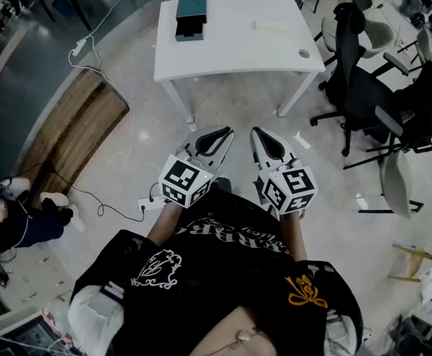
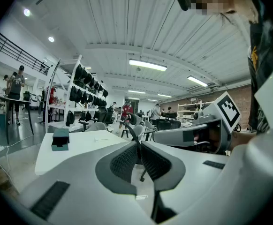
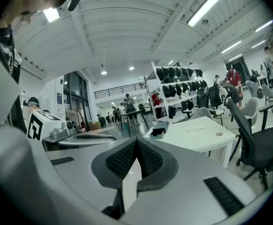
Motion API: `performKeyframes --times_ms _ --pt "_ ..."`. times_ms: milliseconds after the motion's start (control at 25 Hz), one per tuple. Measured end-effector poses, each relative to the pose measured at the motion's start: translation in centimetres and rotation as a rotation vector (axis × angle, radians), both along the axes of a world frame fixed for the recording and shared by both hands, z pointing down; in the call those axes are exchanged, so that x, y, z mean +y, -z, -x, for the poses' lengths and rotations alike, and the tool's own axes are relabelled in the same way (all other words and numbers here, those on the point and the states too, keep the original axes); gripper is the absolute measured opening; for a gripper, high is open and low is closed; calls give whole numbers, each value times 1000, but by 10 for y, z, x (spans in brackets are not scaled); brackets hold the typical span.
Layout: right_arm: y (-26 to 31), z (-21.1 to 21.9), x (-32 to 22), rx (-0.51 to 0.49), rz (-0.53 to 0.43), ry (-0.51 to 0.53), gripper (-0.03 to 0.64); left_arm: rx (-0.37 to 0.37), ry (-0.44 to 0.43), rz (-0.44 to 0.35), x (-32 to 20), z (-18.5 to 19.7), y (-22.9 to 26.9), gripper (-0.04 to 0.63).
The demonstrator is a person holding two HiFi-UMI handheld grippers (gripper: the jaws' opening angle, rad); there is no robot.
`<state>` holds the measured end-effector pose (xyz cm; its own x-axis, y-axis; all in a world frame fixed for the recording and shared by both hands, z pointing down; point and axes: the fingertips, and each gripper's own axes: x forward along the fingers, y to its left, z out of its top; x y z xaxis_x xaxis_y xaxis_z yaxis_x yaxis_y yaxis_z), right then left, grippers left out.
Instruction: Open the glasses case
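Observation:
The glasses case (image 1: 190,13) is a teal box lying at the far left of the white table (image 1: 238,54); it also shows in the left gripper view (image 2: 60,138) and the right gripper view (image 3: 157,130). Both grippers are held close to the person's body, well short of the table and above the floor. My left gripper (image 1: 214,135) (image 2: 139,143) has its pads pressed together with nothing between them. My right gripper (image 1: 265,135) (image 3: 136,140) is shut and empty too. They sit side by side, pointing toward the table.
A small white flat object (image 1: 269,26) and a round cap (image 1: 303,53) also lie on the table. Black office chairs (image 1: 364,87) stand to the right. A power strip with cables (image 1: 153,202) lies on the floor, and a wooden platform (image 1: 75,136) is at the left.

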<state>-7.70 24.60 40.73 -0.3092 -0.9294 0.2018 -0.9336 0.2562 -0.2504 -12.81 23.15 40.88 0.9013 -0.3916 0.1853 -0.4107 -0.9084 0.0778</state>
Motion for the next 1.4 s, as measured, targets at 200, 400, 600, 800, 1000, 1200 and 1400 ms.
performKeyframes --times_ms 200,400,600,800,1000,1200,1400 --pt "-1 4 6 18 3 7 14 18 -2 3 5 2 3 44" --pt "1 9 12 25 -10 0 14 17 -4 1 14 6 2 44" --pt "4 10 19 46 -23 -27 14 19 -6 3 20 7 4 44" --pt "-4 7 32 51 -7 -32 14 18 -11 13 32 2 -1 44" --pt "-12 -1 44 41 11 -36 14 11 -16 21 46 -4 -6 44" --pt "-21 -8 51 16 26 -29 14 -6 -9 24 54 -9 -10 44" --pt "-25 -11 45 -9 27 -11 14 -23 11 15 54 -9 -9 44"
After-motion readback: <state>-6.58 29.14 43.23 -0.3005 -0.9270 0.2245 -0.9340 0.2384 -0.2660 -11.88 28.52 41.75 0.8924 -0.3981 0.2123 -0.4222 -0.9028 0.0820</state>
